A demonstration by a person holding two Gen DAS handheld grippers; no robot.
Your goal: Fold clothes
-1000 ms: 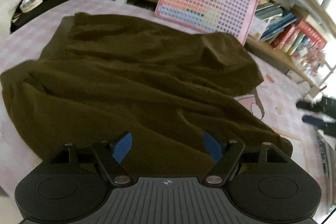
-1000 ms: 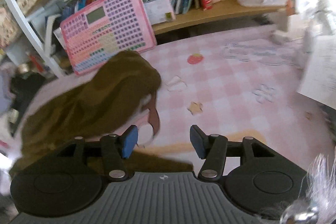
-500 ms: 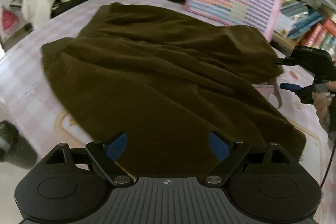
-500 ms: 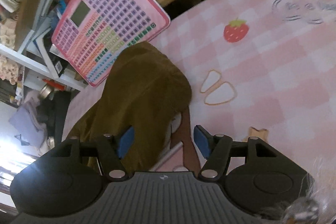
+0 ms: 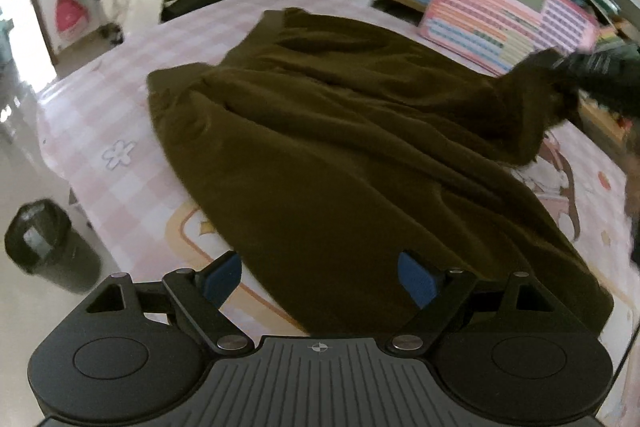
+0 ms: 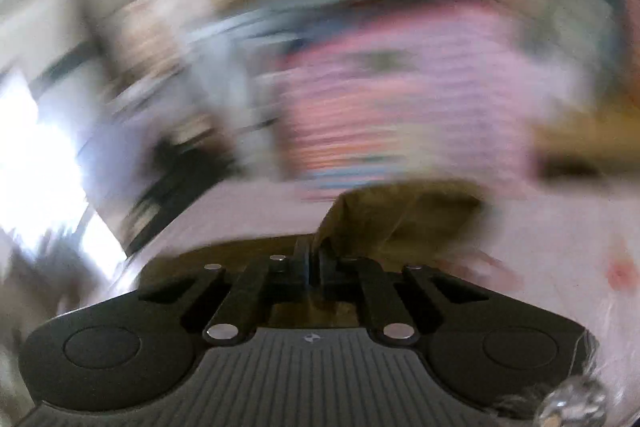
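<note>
R gripper [image 6: 314, 267] has just clamped shut on the olive garment [image 5: 360, 155] corner while L gripper [image 5: 320, 279] hovers agape, nothing gripped; a fast yank could slip thin cloth free

Left wrist view sharp, daylight glare blown out at left edge (fisheye bends the rim). Right wrist view heavily motion-blurred, background unreadable.

Garment [image 5: 360, 155]: dark olive-brown, plain. Tabletop [image 5: 120, 131] cover: pink-and-white check, flower outline, cartoon prints. Toy board [image 5: 508, 15]: pink, multicoloured key rows, grey-green screen. Left claw [image 5: 320, 281]: black, blue pads. Bin [image 5: 44, 247]: black.
</note>
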